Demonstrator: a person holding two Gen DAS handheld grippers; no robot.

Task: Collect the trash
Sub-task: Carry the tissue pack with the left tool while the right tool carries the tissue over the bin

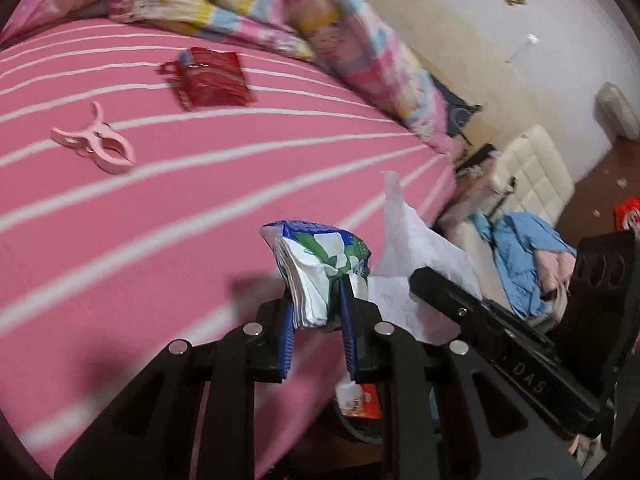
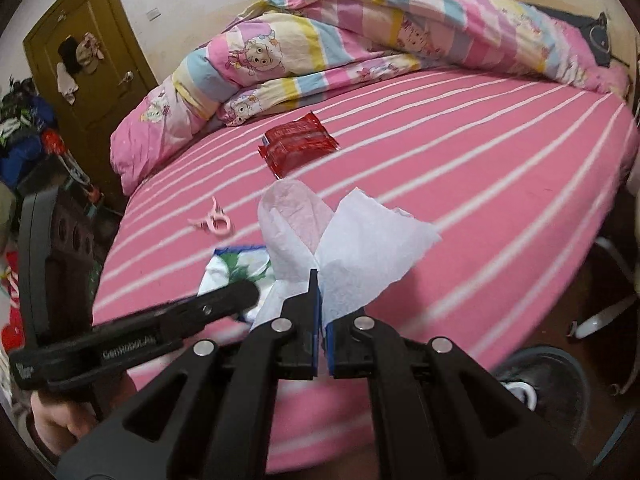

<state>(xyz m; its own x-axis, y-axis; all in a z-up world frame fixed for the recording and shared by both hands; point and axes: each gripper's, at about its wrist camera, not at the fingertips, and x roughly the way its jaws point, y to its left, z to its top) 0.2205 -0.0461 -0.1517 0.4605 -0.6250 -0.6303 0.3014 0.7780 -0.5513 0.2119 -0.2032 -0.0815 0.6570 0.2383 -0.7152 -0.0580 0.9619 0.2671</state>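
Observation:
My left gripper (image 1: 318, 300) is shut on a crumpled tissue pack (image 1: 320, 264) printed green, blue and white, held above the pink striped bed (image 1: 160, 208). The pack (image 2: 236, 264) also shows in the right wrist view behind the left gripper's finger (image 2: 224, 300). My right gripper (image 2: 319, 300) is shut on a white sheet of tissue paper (image 2: 352, 244), which fans up above its jaws; that tissue paper (image 1: 416, 240) appears to the right of the pack in the left view. A red snack wrapper (image 1: 212, 78) (image 2: 298, 144) lies farther up the bed.
A pink clothes clip (image 1: 96, 144) (image 2: 214, 222) lies on the sheet left of the wrapper. A rolled cartoon quilt (image 2: 340, 40) lines the bed's far side. Beside the bed are a cream chair with blue clothes (image 1: 520, 240), a brown door (image 2: 88, 48) and a dark bin (image 2: 544, 380).

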